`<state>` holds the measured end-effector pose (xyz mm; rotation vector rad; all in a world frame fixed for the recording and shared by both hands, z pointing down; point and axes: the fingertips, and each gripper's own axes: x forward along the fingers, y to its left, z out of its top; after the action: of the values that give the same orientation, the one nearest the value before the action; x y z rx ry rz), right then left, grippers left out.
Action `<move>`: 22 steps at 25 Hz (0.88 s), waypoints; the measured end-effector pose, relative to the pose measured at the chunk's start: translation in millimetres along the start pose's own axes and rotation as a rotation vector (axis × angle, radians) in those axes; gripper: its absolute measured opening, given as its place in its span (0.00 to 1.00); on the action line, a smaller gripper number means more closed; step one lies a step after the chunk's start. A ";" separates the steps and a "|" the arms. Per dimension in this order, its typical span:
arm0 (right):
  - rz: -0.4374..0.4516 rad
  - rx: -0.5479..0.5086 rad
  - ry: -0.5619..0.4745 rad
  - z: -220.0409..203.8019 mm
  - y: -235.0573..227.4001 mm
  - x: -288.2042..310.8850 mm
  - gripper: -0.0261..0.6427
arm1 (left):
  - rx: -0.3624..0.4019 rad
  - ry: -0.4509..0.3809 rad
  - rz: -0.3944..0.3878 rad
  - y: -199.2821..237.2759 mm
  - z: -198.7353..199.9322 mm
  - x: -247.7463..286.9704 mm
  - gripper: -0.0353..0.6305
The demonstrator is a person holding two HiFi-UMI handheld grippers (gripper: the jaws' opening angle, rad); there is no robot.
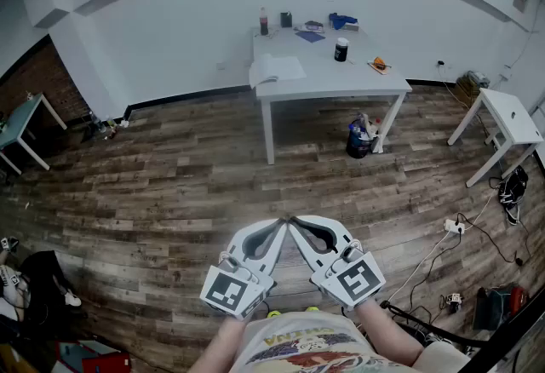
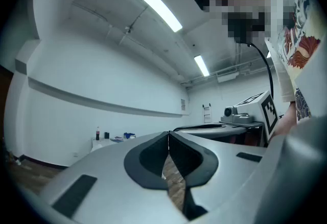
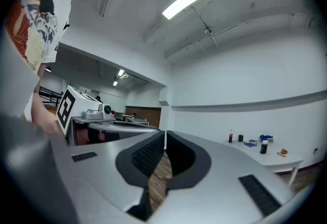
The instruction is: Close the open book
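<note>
An open book (image 1: 277, 69) with white pages lies on the front left corner of the white table (image 1: 341, 82), far across the wooden floor. Both grippers are held close to my body, well short of the table, with their tips nearly touching each other. My left gripper (image 1: 280, 225) is shut with nothing in it, and its jaws meet at the tip (image 2: 168, 133). My right gripper (image 1: 294, 221) is shut and empty too, its black pads closed together (image 3: 164, 134). The table appears small and distant in the left gripper view (image 2: 110, 141) and in the right gripper view (image 3: 271, 159).
On the table stand a bottle (image 1: 263, 20), a dark cup (image 1: 341, 49), blue items (image 1: 342, 20) and an orange item (image 1: 379, 65). A bag (image 1: 359, 138) sits under it. A small white table (image 1: 511, 120) and floor cables (image 1: 451, 231) lie at the right, another table (image 1: 21, 120) at the left.
</note>
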<state>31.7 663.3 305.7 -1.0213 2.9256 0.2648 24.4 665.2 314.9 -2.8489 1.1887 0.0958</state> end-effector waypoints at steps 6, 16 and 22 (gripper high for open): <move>-0.008 0.012 -0.015 2.2 -2.1 0.8 0.08 | -0.001 0.003 -0.002 1.4 -0.1 1.8 0.07; -0.015 0.034 -0.011 2.3 4.8 -5.6 0.08 | 0.003 0.004 0.001 -3.6 1.2 -3.9 0.07; -0.006 0.015 0.001 1.9 20.5 -5.3 0.08 | -0.015 -0.007 0.003 -4.6 1.6 -19.1 0.07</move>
<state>23.1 682.7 307.4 -1.0291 2.9206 0.2422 14.2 682.1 314.9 -2.8575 1.1955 0.1154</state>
